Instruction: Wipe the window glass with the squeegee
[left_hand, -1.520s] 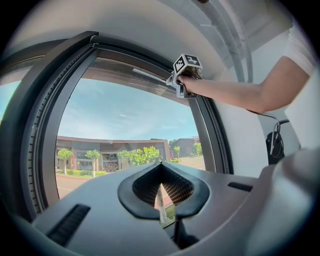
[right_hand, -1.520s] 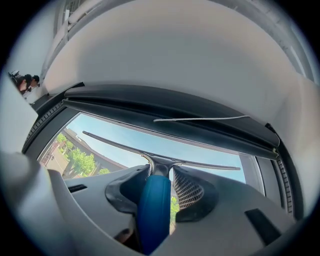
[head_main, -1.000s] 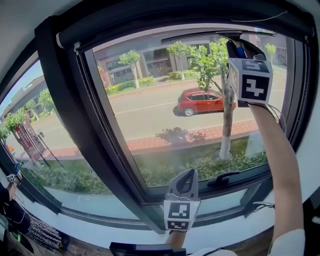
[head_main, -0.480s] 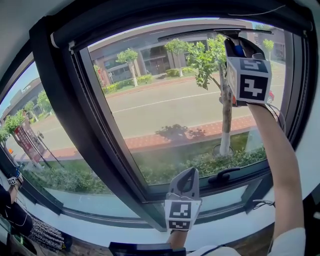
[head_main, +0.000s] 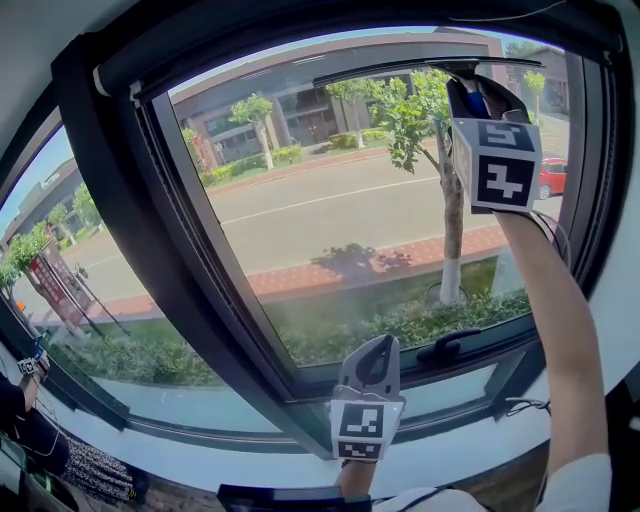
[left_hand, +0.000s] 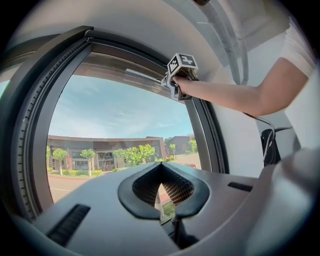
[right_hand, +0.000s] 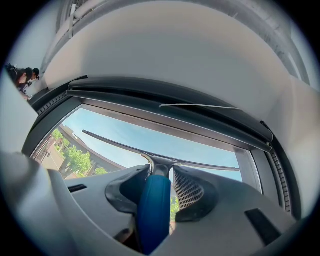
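Observation:
The squeegee (head_main: 400, 68) has a long thin blade lying against the top of the window glass (head_main: 330, 230), just under the upper frame. My right gripper (head_main: 478, 95) is raised to the upper right corner and is shut on its blue handle (right_hand: 152, 210); the blade (right_hand: 125, 146) runs left and right past the jaws of that gripper (right_hand: 161, 172). The left gripper view also shows the right gripper (left_hand: 180, 75) and the blade (left_hand: 142, 76). My left gripper (head_main: 375, 350) hangs low by the bottom frame, shut and holding nothing, with its tips together (left_hand: 161, 167).
A dark slanted mullion (head_main: 170, 260) splits the window on the left. A black window handle (head_main: 447, 347) sits on the lower frame near my left gripper. A cable (head_main: 520, 408) hangs at the lower right. A person (head_main: 15, 400) stands at the far left edge.
Both grippers and the squeegee have stayed almost where they were. Outside, a red car has driven to the right along the street.

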